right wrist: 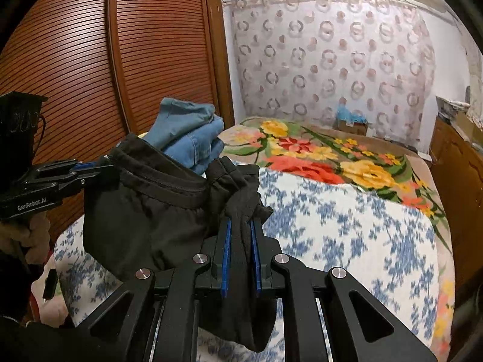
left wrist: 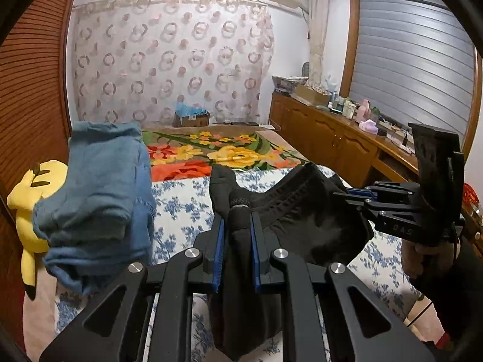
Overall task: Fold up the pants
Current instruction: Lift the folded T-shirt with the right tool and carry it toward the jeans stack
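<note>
Left wrist view first: my left tongs point(left wrist: 237, 226) are clamped narrow on a bunched corner of the black pants point(left wrist: 302, 211), the blue pads point(left wrist: 219, 241) pressing the cloth from both sides. The waistband stretches from there to the right, where my right tongs point(left wrist: 347, 194) pinch its other corner, my hand point(left wrist: 419, 256) wrapped round the handle below. The pants hang between the two, lifted above the bed point(left wrist: 187, 199), with a fold of cloth drooping under my left tongs near the camera.

From the right wrist the same thing shows mirrored: my right tongs point(right wrist: 240, 229) are closed tight on a gathered wad of black pants point(right wrist: 145, 211), and my left tongs point(right wrist: 99, 169) hold the far corner at the left, so the elastic waistband sags open between them (a shallow black pouch, really).

The bed carries a white sheet with blue flowers near me and a bright floral blanket point(left wrist: 211, 150) farther off. On the left of the bed a pile of blue denim clothes point(left wrist: 99, 205) sits just beyond the pants; it looks roughly folded. A yellow plush toy point(left wrist: 33, 205) lies at the left edge beside it, against the brown slatted wardrobe door point(right wrist: 151, 60). A wooden cabinet point(left wrist: 326, 138) with clutter on its top runs along the right wall, and a patterned curtain point(left wrist: 172, 57) hangs on the far wall.
</note>
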A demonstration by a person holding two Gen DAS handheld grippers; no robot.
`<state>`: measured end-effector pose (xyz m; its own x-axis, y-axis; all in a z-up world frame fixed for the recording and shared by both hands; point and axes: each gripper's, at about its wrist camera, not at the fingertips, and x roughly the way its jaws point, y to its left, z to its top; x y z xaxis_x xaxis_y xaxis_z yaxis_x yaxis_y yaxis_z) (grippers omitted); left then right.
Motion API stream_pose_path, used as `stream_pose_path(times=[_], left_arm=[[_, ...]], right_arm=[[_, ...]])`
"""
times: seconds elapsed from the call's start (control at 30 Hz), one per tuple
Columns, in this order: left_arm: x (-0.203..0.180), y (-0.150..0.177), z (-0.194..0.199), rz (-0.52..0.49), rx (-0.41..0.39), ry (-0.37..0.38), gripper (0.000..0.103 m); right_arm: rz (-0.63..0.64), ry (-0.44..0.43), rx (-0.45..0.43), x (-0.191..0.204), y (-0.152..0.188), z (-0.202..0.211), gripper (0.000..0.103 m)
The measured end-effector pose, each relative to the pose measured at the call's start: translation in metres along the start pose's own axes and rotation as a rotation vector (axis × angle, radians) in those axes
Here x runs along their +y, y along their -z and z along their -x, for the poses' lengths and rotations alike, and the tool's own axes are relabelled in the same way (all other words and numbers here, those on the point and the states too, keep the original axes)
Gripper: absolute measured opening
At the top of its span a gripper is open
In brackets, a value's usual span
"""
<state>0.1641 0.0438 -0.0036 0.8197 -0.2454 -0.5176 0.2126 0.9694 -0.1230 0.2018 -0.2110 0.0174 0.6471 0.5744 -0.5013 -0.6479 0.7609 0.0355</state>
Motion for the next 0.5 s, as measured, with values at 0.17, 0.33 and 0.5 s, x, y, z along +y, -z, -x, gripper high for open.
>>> stream_pose_path(times=[0.17,0.33,0.5], left_arm=[[0.013,-0.013,0.006,0.010,-0.021,-0.020,0.017],[0.032,-0.026,0.014,0.028,-0.047,-0.053,0.017],[0.054,-0.040,0.020,0.040,-0.074,-0.099,0.017]], right_arm=[[0.020,-0.015,-0.009,-0.002,-0.023,-0.014,0.012],[0.053,-0.041,-0.029,0.000,-0.052,-0.034,0.012],[0.090,-0.065,-0.048,0.000,-0.082,-0.059,0.012]])
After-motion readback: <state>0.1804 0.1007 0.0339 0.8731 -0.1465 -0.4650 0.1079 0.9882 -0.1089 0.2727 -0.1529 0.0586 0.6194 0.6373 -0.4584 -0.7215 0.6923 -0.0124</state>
